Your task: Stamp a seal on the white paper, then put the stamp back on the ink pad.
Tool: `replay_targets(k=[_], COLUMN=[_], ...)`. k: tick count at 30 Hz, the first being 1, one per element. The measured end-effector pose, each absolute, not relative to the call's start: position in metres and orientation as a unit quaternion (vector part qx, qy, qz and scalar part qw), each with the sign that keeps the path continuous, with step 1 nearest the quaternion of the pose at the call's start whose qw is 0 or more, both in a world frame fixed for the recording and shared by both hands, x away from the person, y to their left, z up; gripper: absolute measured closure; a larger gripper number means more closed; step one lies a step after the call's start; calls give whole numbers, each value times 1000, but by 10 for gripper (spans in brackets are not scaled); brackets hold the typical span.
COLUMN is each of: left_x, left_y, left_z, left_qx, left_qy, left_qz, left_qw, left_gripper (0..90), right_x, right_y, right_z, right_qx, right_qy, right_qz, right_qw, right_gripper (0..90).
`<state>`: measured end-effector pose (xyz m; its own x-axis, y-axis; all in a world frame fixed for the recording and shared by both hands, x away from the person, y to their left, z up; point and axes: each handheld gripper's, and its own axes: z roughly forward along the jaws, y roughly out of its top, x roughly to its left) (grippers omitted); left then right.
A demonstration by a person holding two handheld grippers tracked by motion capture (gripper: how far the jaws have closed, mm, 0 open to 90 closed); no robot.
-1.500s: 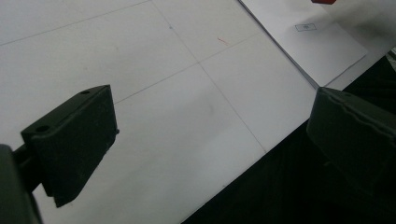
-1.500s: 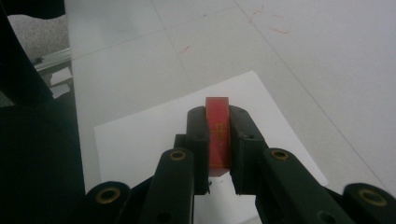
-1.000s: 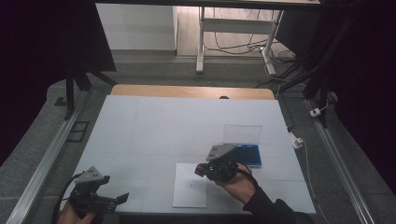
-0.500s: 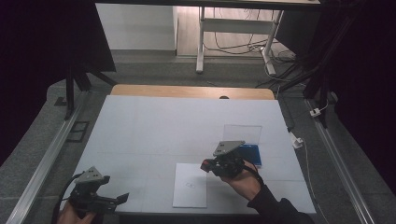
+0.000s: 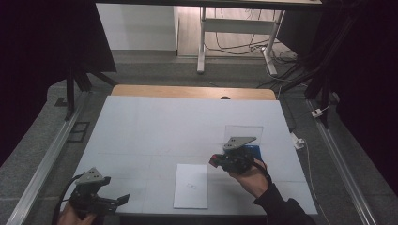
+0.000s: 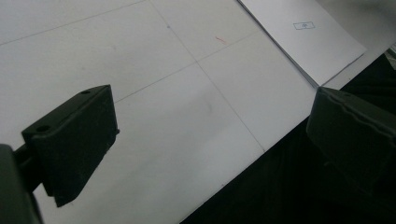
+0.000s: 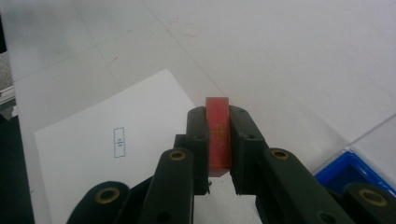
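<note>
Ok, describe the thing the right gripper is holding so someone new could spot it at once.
Start at the white table and find the sheet of paper near its front edge. Just right of it is the right gripper, shut on a small red block with faint yellow markings. It is the one red thing there, unlike the blue tray beside it.

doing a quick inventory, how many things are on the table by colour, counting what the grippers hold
red: 1, the red block held in the right gripper
white: 1, the paper sheet
blue: 1, the blue tray
clear: 1, the clear lid standing behind the tray
total: 4
</note>
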<state>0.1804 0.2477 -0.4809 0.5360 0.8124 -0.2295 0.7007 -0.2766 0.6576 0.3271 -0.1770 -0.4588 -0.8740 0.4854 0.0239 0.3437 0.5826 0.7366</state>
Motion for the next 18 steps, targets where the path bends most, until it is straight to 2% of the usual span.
replay_targets(k=[18], left_x=[181], left_y=[248], left_z=[-481], left_qx=[796], left_qy=[475], left_qz=[75], left_qw=[369], left_gripper=[23], right_x=[342], right_y=[-205], right_z=[-454], right_qx=[278], right_qy=[868], right_qz=[396], right_qw=[111], right_gripper=[789])
